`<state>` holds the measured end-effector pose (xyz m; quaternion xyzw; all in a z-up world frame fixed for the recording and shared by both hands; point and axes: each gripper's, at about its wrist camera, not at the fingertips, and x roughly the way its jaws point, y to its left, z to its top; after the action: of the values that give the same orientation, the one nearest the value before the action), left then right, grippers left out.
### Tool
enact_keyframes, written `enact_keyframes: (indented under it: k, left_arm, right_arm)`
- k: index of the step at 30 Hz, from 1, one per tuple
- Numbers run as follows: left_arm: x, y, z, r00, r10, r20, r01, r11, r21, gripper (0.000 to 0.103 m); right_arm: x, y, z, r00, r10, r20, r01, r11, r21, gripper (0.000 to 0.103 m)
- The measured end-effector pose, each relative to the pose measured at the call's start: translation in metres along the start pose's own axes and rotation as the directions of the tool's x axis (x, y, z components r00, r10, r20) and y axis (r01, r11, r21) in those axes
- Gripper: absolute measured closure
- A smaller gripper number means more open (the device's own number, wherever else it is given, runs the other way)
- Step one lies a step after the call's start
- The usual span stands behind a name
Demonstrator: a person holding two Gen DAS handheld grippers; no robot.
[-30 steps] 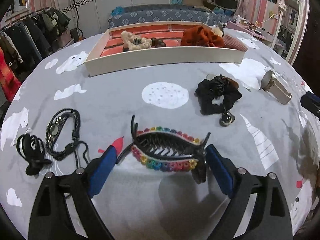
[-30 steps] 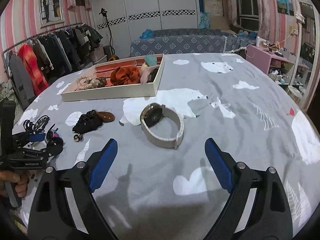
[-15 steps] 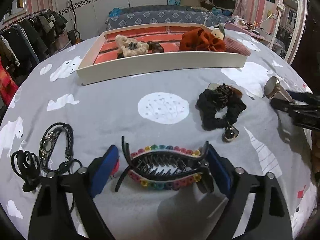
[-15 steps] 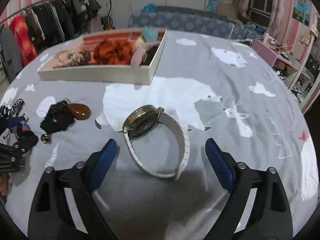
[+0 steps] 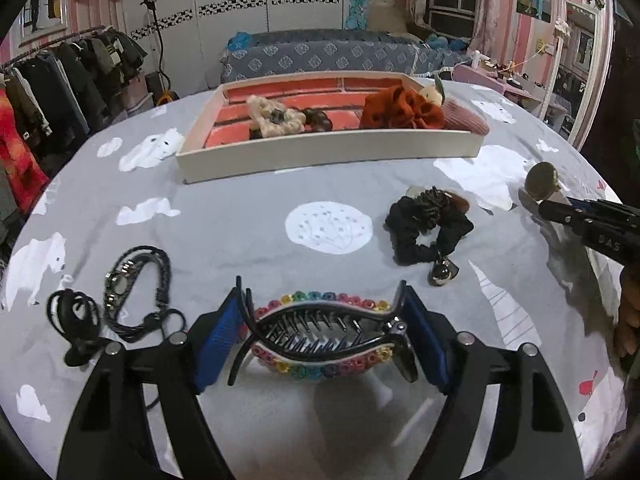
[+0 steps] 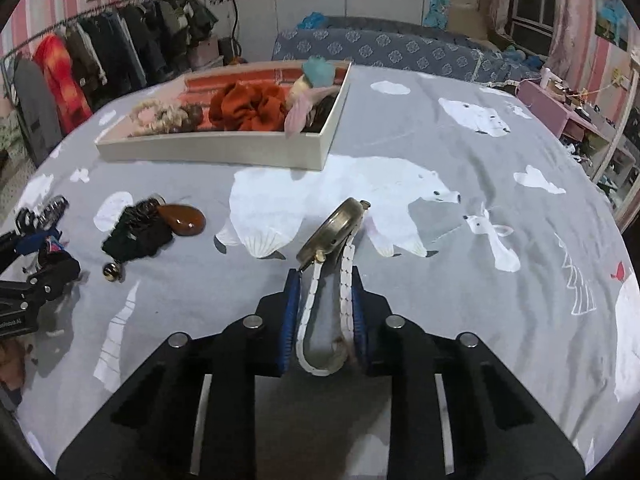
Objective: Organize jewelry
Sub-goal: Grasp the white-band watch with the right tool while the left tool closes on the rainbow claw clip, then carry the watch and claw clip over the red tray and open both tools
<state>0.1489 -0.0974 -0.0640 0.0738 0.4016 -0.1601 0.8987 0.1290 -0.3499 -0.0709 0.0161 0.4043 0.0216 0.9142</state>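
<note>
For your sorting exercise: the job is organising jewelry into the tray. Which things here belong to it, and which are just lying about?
Belongs to the job:
hair claw, between the left hand-held gripper pads
watch, strap pinched by the right hand-held gripper, whose jaws have just been closing
black scrunchie
bracelet
tray

Lying about:
clothes rack
bedding

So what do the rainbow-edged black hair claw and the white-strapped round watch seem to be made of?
Rainbow-edged black hair claw: likely glossy hard plastic, with moulded teeth and bead-like coloured trim.
White-strapped round watch: brassy metal-looking case; the segmented strap bends between the pads, possibly ceramic or plastic links.
</note>
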Motion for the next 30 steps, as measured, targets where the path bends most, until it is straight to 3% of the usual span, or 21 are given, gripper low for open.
enact_keyframes:
  k: [12, 30]
  left_arm:
    - [-0.045, -0.012, 0.021, 0.991, 0.006, 0.133, -0.005, 1.000, -0.006, 0.026]
    - [-0.066, -0.009, 0.068, 0.969, 0.045, 0.242, -0.049, 0.999, 0.012, 0.026]
  right_arm:
    - [-0.085, -0.005, -0.014, 0.986, -0.005, 0.168, -0.006, 0.998, 0.069, 0.080]
    - [-0.144, 0.007, -0.025, 0.963, -0.055, 0.265, 0.040, 0.997, 0.062, 0.080]
